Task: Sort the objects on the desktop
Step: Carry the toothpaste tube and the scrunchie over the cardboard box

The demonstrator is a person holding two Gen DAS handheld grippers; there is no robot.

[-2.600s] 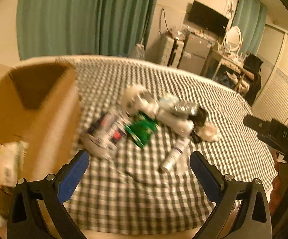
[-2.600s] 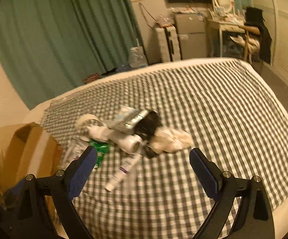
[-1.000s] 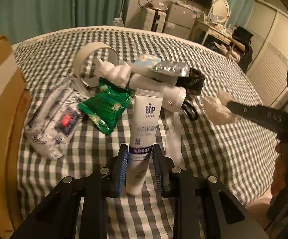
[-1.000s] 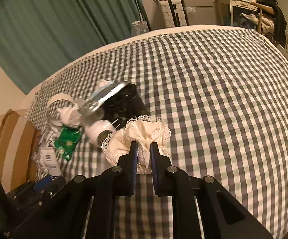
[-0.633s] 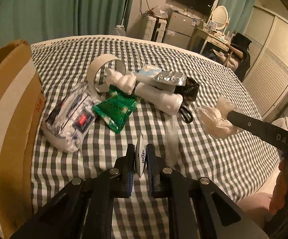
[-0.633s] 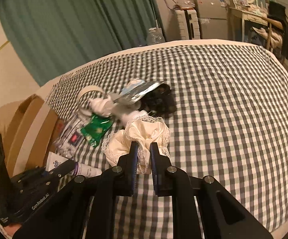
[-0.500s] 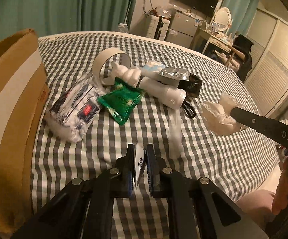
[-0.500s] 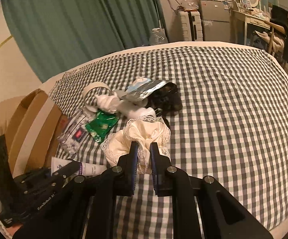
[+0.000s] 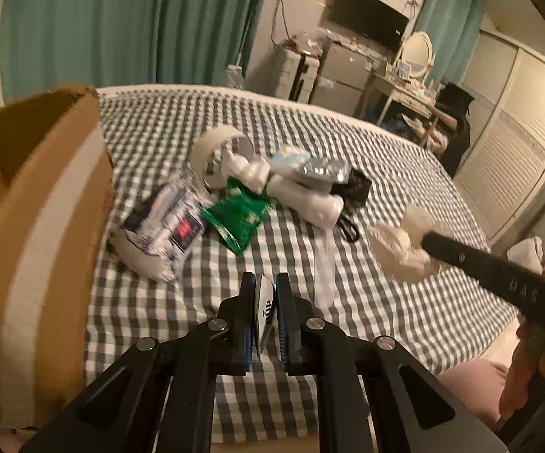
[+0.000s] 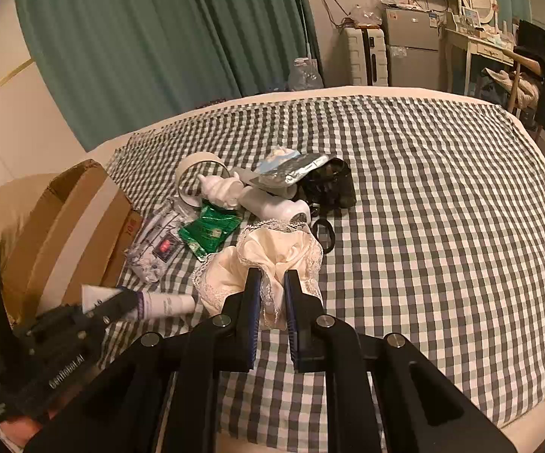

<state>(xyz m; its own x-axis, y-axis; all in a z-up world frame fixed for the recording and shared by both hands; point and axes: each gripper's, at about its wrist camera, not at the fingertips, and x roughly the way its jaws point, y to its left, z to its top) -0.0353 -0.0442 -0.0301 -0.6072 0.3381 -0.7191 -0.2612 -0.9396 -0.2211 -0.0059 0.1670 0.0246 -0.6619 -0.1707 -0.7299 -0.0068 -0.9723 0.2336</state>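
Note:
My left gripper (image 9: 264, 290) is shut on a white BOP tube (image 9: 264, 311), seen edge-on, held above the checked cloth; the tube also shows in the right wrist view (image 10: 159, 304). My right gripper (image 10: 272, 283) is shut on a cream lace-trimmed cloth piece (image 10: 268, 256), which also shows in the left wrist view (image 9: 400, 243), lifted to the right of the pile. An open cardboard box (image 9: 34, 204) stands at the left, close to the left gripper.
On the checked cloth (image 10: 442, 226) lies a pile: a tape roll (image 10: 197, 173), a white figurine (image 10: 221, 188), a green packet (image 10: 210, 230), a clear printed packet (image 10: 157, 245), a white bottle (image 10: 276, 207), a silver pouch (image 10: 295, 173), black items (image 10: 329, 188).
Both grippers closed from open, the left on the tube, the right on the cream cloth, and lifted them. Since then both have drawn back and leftward toward the box.

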